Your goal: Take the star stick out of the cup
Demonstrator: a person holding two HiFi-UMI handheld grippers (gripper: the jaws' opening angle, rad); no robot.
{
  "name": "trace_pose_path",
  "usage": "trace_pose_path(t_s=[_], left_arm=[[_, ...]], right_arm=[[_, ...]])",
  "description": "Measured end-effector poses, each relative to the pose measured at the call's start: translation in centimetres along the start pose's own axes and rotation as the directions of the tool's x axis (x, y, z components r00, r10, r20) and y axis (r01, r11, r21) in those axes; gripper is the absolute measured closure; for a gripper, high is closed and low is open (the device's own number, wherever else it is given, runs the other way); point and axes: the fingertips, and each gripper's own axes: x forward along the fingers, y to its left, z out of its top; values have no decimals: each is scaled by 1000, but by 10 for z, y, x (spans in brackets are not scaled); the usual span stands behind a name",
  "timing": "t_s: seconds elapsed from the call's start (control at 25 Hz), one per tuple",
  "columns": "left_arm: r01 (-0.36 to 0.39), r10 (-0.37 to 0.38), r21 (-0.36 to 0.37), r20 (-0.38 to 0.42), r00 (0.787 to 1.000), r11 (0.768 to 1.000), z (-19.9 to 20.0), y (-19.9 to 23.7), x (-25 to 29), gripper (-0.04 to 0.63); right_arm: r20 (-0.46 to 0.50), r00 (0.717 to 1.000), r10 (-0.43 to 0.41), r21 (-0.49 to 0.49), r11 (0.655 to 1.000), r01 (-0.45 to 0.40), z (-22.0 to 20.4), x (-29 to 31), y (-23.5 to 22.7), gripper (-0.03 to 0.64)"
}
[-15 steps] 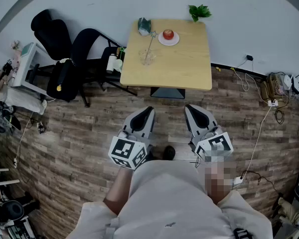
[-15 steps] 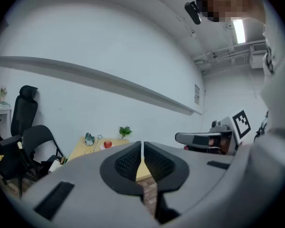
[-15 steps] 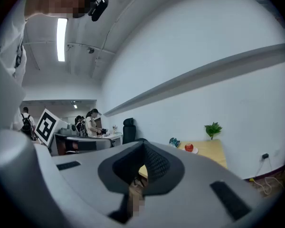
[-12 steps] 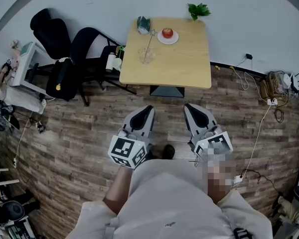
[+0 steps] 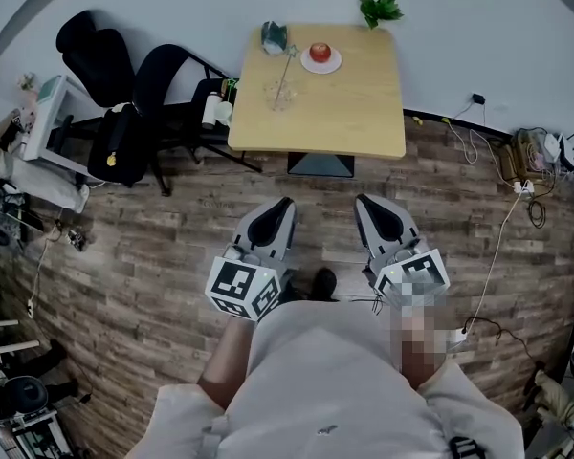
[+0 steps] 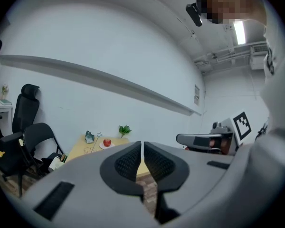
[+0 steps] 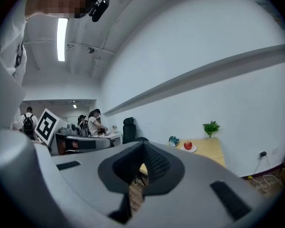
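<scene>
A thin star stick (image 5: 286,71) leans out of a clear cup (image 5: 278,96) on the left part of a wooden table (image 5: 349,113), far ahead of me. The left gripper view shows the stick (image 6: 96,139) small and distant. My left gripper (image 5: 278,207) and right gripper (image 5: 371,205) hang side by side over the wood floor, well short of the table. Both are shut with nothing between their jaws. In its own view, each gripper, left (image 6: 142,148) and right (image 7: 143,149), points towards the table.
On the table stand a red apple on a white plate (image 5: 320,54), a teal object (image 5: 274,36) and a small green plant (image 5: 380,10). Black chairs (image 5: 163,89) stand left of the table. Cables (image 5: 502,208) lie on the floor at the right. People stand far off at desks (image 7: 92,125).
The table sits slightly higher in the head view than before. Both grippers stay shut, side by side, with almost no shift.
</scene>
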Motion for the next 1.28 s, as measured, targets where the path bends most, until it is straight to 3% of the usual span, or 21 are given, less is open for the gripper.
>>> trace_pose_path(t_s=[0.64,1.0,1.28], left_arm=[[14,-14,-9,-18,1000,1000,-12,-23,-6,575],[9,-10,-11,-22,1000,1000,-12,1,-4,574],[9,-10,-25,-14,1000,1000,-4,37,12,521]], right_arm=[[-30,999,-36,-12,999,36,-12,-20,-7,617],[-43,999,-19,-8,1000,18,-15,4,-1,603],[-52,999,-10,22,1000,11,-6,38,-5,557]])
